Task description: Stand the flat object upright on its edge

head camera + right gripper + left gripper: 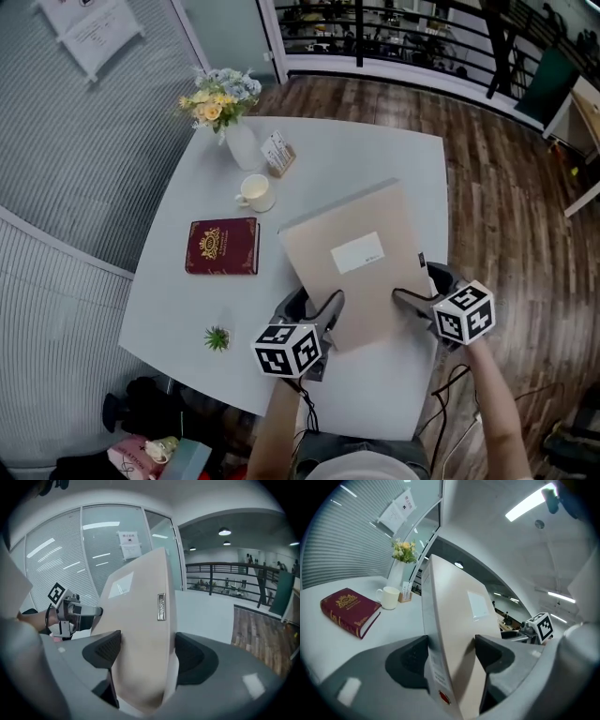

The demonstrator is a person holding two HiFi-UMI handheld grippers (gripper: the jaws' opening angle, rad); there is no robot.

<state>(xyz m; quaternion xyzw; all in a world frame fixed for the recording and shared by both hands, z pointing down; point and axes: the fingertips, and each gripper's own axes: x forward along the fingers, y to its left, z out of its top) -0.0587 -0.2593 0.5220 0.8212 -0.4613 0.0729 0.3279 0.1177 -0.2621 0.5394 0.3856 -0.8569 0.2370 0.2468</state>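
A white bench (394,159) stands on a wood floor beside a ribbed glass partition, with a railed gallery beyond. The flat box (352,262), beige with a white label on its face and a grey spine, lies near the front right of the bench, turned a little askew.

To the left of the box sits a red book (223,246). Beyond the box's far left corner are a mug (255,193), a card holder (278,155) and a vase of flowers (225,112). A small plant (217,337) sits off the box's near left corner.

The left gripper (323,314) has its jaws clenched on the box's near left corner, one on the label face and one on the underside. The right gripper (408,298) grasps the near right corner the same way, close to a small metal plate on the box's edge.

The box looks stiff and board-like, so it should swing up as one piece without sagging. Its faces seem smooth and may slip in the jaws. The two near corners are a sound hold: they spread the load and check twisting. Its thin edge gives little footing, so it will probably tip easily once upright.
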